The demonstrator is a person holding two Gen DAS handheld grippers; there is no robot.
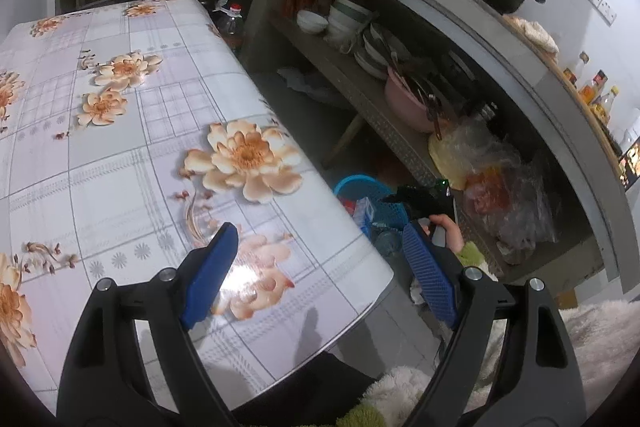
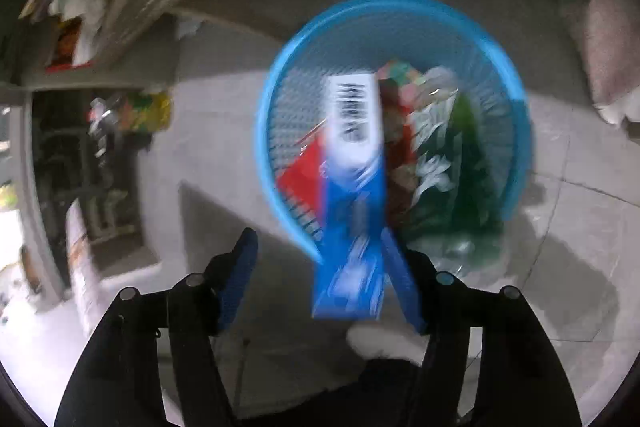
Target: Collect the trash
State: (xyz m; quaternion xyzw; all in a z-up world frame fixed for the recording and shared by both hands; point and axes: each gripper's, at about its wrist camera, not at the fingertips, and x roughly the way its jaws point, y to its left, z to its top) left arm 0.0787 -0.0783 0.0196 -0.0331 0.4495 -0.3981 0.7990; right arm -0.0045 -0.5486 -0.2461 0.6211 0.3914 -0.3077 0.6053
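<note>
The right gripper [image 2: 318, 277] is held above a blue mesh basket [image 2: 280, 75] on the floor. Its jaws are parted, and a blurred blue and white carton [image 2: 352, 187] lies against only one of them, over the basket's wrappers [image 2: 436, 147]. The left gripper [image 1: 320, 267] is seen wide open and empty over the flowered table [image 1: 120, 155].
</note>
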